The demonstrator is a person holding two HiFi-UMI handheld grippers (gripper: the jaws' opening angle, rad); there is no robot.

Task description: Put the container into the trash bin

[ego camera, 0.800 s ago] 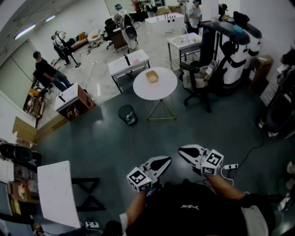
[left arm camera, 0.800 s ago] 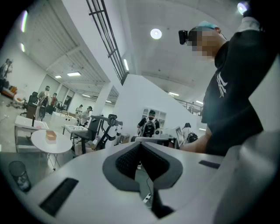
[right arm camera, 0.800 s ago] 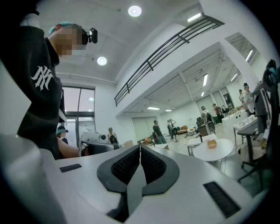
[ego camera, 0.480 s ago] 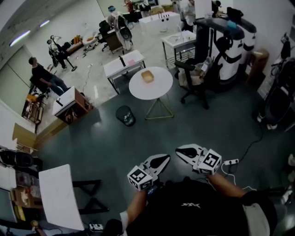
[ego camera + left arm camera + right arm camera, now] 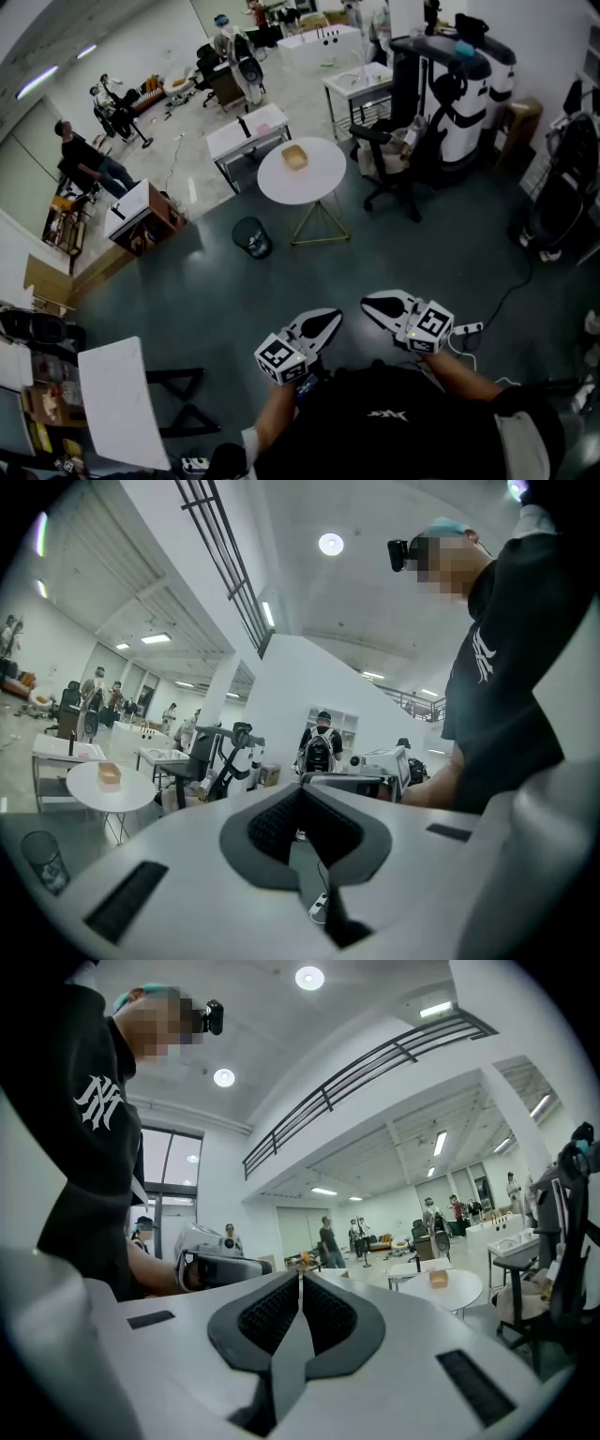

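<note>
**Both grippers clenched and empty, container seen on the round table**

In the head view, a flat white rectangular table (image 5: 117, 403) is seen at the lower left, and a seated person in dark clothes (image 5: 82, 157) at the upper left. A brown wooden cabinet with a white top (image 5: 142, 214) is placed just right of that person. Further right, a dark round trash bin (image 5: 252, 236) is found on the grey floor, left of centre. A round white table on thin metal legs (image 5: 314, 180) stands near the bin, up and to its right but apart from it. The small tan open container (image 5: 294, 157) is set on that tabletop, towards its upper left edge.

At the bottom centre, the left gripper (image 5: 330, 321) is held level, well apart from bin and table. In the left gripper view its dark ribbed jaws are pressed together (image 5: 300, 797) with nothing between them. The container (image 5: 110, 773) is seen there at the left edge, and the bin (image 5: 42, 860) below it.

The right gripper (image 5: 373, 304) is held just beside the left one. In the right gripper view its jaws are likewise clenched (image 5: 300, 1283) on nothing, and the container (image 5: 438, 1279) is seen at the right. A black office chair (image 5: 394, 173) is seen right of the round table.
</note>
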